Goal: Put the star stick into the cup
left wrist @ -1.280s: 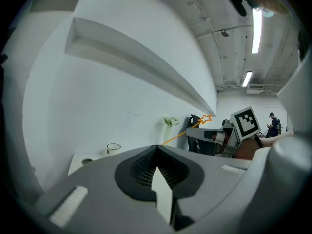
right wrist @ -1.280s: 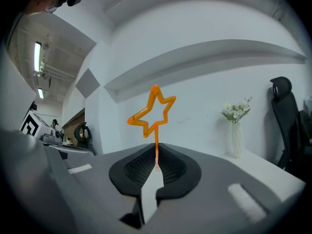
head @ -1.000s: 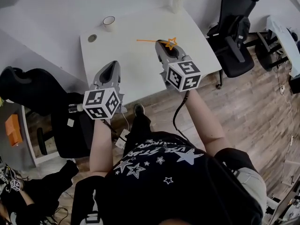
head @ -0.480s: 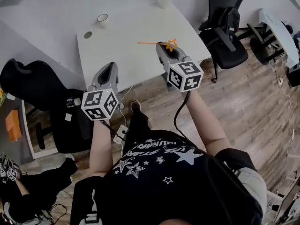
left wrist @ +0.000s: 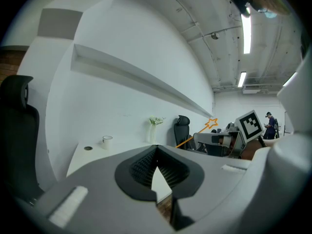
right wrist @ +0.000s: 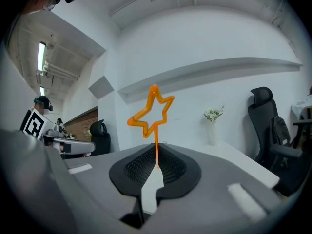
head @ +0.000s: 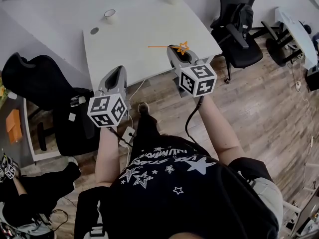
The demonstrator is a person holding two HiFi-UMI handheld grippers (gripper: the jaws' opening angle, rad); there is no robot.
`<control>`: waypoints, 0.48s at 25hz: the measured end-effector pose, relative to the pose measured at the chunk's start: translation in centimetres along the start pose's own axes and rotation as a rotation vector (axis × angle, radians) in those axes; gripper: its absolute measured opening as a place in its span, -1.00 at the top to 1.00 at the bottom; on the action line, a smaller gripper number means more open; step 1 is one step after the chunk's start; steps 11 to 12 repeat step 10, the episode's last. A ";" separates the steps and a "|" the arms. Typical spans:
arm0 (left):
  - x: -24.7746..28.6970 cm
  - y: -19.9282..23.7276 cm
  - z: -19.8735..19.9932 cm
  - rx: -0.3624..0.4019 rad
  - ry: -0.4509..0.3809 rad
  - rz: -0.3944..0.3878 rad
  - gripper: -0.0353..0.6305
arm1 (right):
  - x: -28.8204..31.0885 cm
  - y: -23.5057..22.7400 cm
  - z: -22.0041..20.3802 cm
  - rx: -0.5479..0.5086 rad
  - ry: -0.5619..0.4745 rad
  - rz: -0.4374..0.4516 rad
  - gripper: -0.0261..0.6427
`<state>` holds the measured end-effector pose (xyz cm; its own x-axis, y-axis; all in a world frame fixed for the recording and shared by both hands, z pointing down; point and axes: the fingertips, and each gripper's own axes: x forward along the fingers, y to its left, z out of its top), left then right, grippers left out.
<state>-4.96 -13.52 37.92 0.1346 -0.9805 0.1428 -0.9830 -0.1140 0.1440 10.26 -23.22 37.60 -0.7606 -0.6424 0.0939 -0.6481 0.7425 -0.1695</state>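
Observation:
My right gripper (head: 175,49) (right wrist: 156,148) is shut on the orange star stick (head: 164,47), clamped close to its star (right wrist: 152,112). The thin shaft sticks out leftward over the white table (head: 149,24). A small white cup (head: 109,15) (left wrist: 107,141) stands upright at the table's far left, well away from both grippers. My left gripper (head: 117,69) (left wrist: 156,151) hovers at the table's near edge with its pads together and nothing between them. From the left gripper view, the star (left wrist: 212,123) and the right gripper (left wrist: 217,140) appear off to the right.
A round grommet (head: 94,30) lies near the cup, and a vase of flowers (left wrist: 153,128) stands at the table's back. Black office chairs sit right (head: 238,24) and left (head: 35,88) of the table. A person (head: 30,198) crouches on the wooden floor at lower left.
The table and cup have slid up and away in the head view. Both grippers keep side by side and now sit nearer the table's front edge. The stick stays clamped.

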 end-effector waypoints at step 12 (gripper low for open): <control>-1.9 -0.4 -0.4 -0.012 0.002 0.014 0.88 | -1.3 1.0 -0.5 0.004 0.019 0.012 0.83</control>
